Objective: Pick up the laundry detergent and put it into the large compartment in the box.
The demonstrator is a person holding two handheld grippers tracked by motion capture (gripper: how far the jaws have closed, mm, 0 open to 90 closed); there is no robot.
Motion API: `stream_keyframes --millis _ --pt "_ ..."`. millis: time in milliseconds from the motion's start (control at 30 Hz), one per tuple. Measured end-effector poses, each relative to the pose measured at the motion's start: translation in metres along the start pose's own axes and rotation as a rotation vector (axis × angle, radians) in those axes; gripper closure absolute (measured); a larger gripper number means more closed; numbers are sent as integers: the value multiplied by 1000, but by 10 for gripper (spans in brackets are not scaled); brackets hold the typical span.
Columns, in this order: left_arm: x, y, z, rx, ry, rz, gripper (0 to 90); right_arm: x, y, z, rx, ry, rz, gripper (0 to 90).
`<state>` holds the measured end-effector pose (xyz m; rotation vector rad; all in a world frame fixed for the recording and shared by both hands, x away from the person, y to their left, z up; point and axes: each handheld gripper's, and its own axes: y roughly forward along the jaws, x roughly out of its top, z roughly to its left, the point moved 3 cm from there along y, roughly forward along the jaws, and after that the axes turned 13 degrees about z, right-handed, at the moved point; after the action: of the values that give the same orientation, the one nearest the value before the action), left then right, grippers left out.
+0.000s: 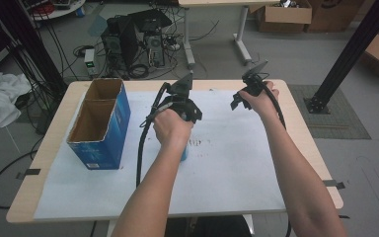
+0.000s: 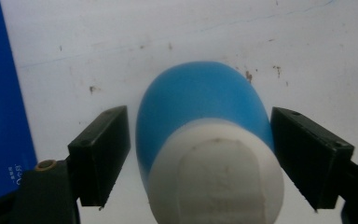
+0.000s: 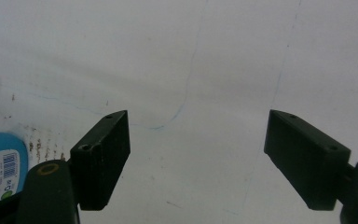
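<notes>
Blue bottle [image 2: 200, 107] with white cap stands mid-table, right of the blue carton [image 1: 101, 123]. Left claw [image 2: 200, 154] half open, straddling it; right pad touching, left pad just clear. Right claw [image 3: 198, 154] wide open, empty, far right.

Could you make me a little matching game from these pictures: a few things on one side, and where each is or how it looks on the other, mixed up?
Things:
1. blue bottle
2. blue cardboard box
3. right gripper
4. white paper sheet

Descriptions:
A. stands open-topped at the table's left side
B. jaws wide apart over bare paper
C. lies between the left gripper's jaws, white cap toward the camera
D. covers most of the tabletop, speckled with brown marks

Pairs: 1-C, 2-A, 3-B, 4-D
</notes>
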<state>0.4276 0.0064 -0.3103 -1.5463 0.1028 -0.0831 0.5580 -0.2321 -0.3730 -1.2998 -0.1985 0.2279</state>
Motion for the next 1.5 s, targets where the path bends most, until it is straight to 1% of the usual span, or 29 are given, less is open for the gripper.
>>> stream_keyframes --millis 67,133,200,400,467,533,667,900,1067,1133,1500 --pt "0 -1 1 1 -6 -6 244 0 0 0 -2 -4 4 226" --pt "-1 -1 2 0 -4 -4 246 0 0 0 -5 -8 1 226" --pt "-1 -2 2 -1 -6 -3 248 -1 -1 0 -2 -4 3 226" --pt "-2 -1 2 3 3 3 268 -1 -1 2 5 -2 1 226" --pt "-3 -1 1 -5 1 3 273 -1 0 2 2 -10 -1 227" --pt "-3 1 1 -9 1 6 285 -1 0 4 4 -4 3 228" --pt "-3 3 2 -18 7 15 298 -1 0 4 2 -8 0 228" --pt "-2 2 1 -35 5 12 333 0 1 3 0 -8 4 229" --pt "-1 3 2 -39 6 16 345 0 1 3 1 -9 7 229" --pt "-1 3 1 -34 11 19 352 0 2 3 9 -6 8 229" --pt "0 3 2 -43 9 29 357 0 3 2 11 -5 10 229"
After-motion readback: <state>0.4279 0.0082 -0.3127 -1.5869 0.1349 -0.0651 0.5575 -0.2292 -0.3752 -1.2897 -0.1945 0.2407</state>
